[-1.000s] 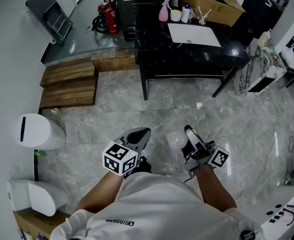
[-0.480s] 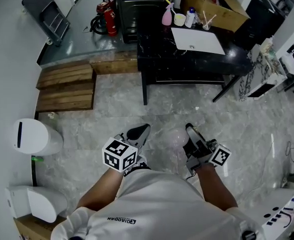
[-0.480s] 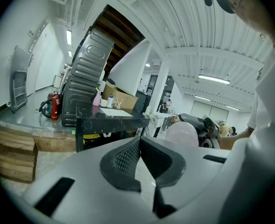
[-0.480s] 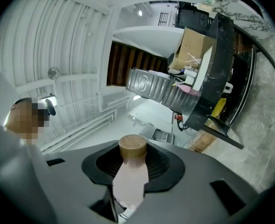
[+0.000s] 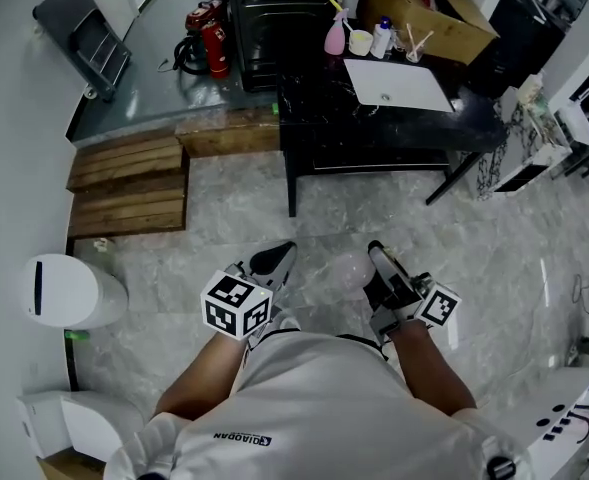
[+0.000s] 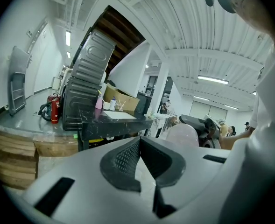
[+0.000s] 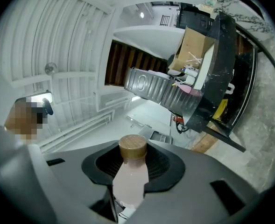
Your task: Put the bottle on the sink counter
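Note:
My right gripper (image 5: 364,266) is shut on a pale pink bottle (image 5: 348,271) with a brown cap, carried over the marble floor. In the right gripper view the bottle (image 7: 130,177) stands between the dark pads of the right gripper (image 7: 132,164), cap pointing away. To the left, my left gripper (image 5: 274,260) is shut with nothing in it; in its own view the left gripper (image 6: 139,143) shows its jaw tips meeting, and the bottle (image 6: 182,135) shows to the right. The black sink counter (image 5: 374,123) with a white basin (image 5: 395,83) stands well ahead of both grippers.
On the counter's far edge are a pink spray bottle (image 5: 332,28), small containers and a cardboard box (image 5: 429,8). A black ribbed appliance (image 5: 274,8) and a red fire extinguisher (image 5: 212,43) stand behind-left. Wooden steps (image 5: 129,180) lie left; a white bin (image 5: 69,290) sits near left.
The view has shifted a little forward and toward the counter. Both grippers keep their places in front of the body, and the bottle stays in the right one.

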{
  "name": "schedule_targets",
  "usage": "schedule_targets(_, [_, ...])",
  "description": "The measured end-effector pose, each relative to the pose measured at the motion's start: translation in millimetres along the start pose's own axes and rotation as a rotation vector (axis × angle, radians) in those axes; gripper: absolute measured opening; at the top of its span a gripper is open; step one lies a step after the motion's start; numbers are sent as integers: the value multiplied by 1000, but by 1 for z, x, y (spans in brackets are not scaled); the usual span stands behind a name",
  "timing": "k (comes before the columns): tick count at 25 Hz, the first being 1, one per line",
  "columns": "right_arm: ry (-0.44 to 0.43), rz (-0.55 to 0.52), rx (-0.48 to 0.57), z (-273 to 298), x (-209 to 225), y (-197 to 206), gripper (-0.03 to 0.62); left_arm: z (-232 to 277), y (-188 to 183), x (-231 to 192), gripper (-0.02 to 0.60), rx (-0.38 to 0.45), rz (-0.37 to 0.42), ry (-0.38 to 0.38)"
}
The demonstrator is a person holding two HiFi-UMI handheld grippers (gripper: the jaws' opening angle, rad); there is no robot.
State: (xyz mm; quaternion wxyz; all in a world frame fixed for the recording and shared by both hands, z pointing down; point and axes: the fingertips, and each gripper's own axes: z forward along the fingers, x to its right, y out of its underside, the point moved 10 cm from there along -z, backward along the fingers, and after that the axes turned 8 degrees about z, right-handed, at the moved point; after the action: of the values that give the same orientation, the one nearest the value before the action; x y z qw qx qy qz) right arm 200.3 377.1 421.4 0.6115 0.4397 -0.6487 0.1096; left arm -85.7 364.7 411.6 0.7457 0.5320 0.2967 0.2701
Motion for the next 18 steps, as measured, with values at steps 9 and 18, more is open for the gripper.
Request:
schedule_targets(9, [18, -17, -5, 19, 1, 4, 152, -1, 3, -24, 14, -16, -7, 13])
schedule_targets(18, [29, -2, -16, 29, 7, 1, 152, 0, 7, -33, 14, -30, -14, 6])
